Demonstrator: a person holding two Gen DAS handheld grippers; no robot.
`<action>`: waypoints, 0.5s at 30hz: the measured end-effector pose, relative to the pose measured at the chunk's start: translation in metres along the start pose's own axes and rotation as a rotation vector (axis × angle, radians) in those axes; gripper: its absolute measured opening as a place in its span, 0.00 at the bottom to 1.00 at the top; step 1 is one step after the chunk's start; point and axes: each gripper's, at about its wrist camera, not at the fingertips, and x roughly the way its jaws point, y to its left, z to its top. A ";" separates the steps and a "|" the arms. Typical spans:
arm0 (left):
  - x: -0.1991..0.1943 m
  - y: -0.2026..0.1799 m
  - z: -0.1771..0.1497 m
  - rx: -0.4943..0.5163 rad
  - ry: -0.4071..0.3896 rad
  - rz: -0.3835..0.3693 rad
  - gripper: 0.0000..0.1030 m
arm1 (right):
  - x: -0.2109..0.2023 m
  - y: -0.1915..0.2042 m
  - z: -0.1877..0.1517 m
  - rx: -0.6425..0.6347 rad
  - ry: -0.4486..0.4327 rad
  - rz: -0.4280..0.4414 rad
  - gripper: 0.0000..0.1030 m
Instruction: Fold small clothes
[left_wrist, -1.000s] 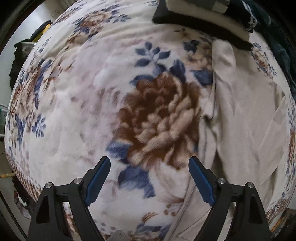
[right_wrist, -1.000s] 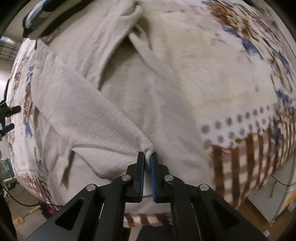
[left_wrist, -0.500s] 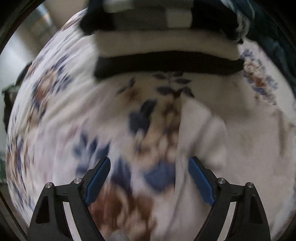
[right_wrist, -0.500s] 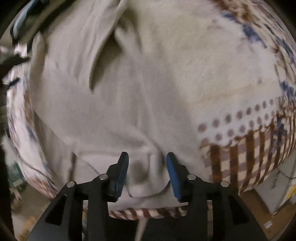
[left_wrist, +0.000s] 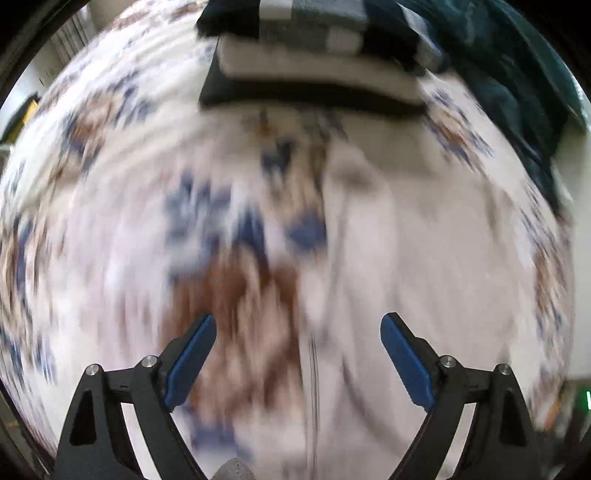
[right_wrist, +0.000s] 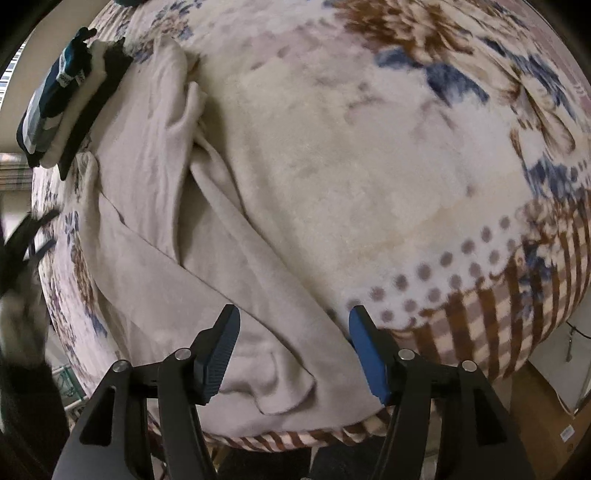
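Observation:
A beige long-sleeved garment (right_wrist: 229, 266) lies on the floral blanket (right_wrist: 369, 155), one sleeve folded across it toward the near edge. My right gripper (right_wrist: 293, 332) is open and empty just above the sleeve's near end. In the blurred left wrist view the garment (left_wrist: 424, 258) fills the right half. My left gripper (left_wrist: 297, 343) is open and empty over the garment's left edge. The left gripper also shows at the far left of the right wrist view (right_wrist: 26, 240), blurred.
A stack of folded clothes (left_wrist: 314, 59) sits at the far edge of the blanket; it also shows in the right wrist view (right_wrist: 70, 99). Dark teal fabric (left_wrist: 517, 92) lies at the far right. The blanket's near edge (right_wrist: 480, 332) drops off toward cardboard boxes (right_wrist: 554, 398).
My right gripper has opened and let go of the sleeve, which now lies flat. My left gripper swung forward toward the stack, then drew back; its view is blurred with motion.

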 end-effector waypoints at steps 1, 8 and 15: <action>-0.005 0.002 -0.024 -0.003 0.036 -0.014 0.90 | -0.003 -0.011 -0.001 -0.002 0.018 -0.011 0.62; 0.019 0.019 -0.175 -0.100 0.320 -0.020 0.90 | 0.008 -0.053 -0.018 -0.038 0.178 0.007 0.62; 0.054 0.023 -0.237 -0.247 0.375 -0.110 0.90 | 0.022 -0.078 -0.023 -0.131 0.304 -0.007 0.62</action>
